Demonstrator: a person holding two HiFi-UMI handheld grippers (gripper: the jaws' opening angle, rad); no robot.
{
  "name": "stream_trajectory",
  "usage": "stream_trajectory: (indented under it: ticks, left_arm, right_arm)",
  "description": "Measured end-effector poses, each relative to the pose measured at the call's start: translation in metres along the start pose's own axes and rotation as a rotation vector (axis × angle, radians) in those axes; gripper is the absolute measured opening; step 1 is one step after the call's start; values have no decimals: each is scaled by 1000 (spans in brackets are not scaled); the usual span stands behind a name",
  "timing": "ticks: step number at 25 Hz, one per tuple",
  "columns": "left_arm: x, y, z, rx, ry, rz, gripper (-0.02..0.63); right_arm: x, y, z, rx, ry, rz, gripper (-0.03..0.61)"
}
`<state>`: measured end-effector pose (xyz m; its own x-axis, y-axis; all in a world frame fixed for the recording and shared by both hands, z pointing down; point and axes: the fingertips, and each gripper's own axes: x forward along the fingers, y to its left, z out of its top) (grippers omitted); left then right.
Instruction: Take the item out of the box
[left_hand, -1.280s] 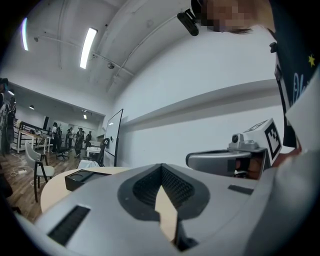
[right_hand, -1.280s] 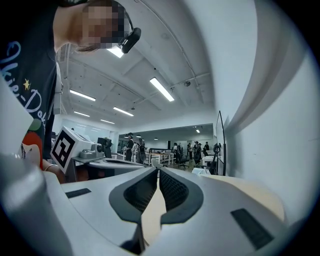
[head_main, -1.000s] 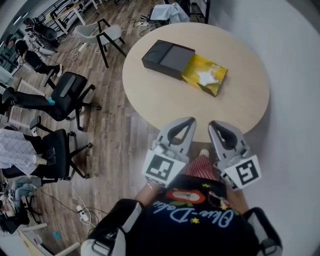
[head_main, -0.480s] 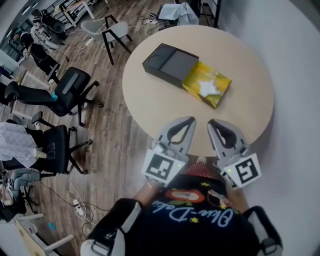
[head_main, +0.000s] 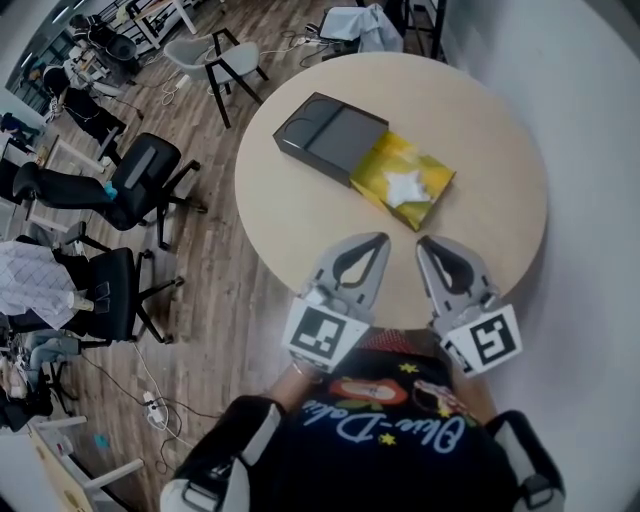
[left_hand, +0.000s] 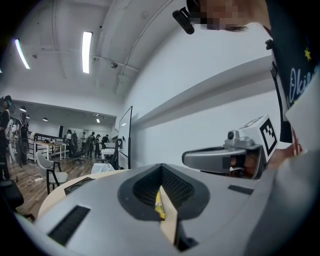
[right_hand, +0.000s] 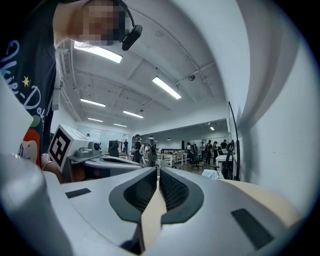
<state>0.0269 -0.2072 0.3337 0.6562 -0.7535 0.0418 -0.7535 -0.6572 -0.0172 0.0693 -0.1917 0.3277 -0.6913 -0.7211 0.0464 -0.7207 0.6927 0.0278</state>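
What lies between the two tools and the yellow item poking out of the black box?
Only bare tabletop lies between the left tool, the right tool and the yellow item; the head view shows it.

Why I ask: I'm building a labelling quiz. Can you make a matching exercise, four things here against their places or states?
Things:
1 black box
2 yellow tray
3 white item
4 left gripper

Places or states:
A shut, empty
B lies in the tray
C slid partly out of the box
D farthest from the grippers

Pairs: 1-D, 2-C, 3-B, 4-A
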Motion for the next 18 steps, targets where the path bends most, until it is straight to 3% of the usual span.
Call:
stream_trajectory:
  ticks: [18]
  left_arm:
    - [62,-2,-7,-9,32,110,-12]
  right_arm:
    - [5,-71,-18,5,23,106,0]
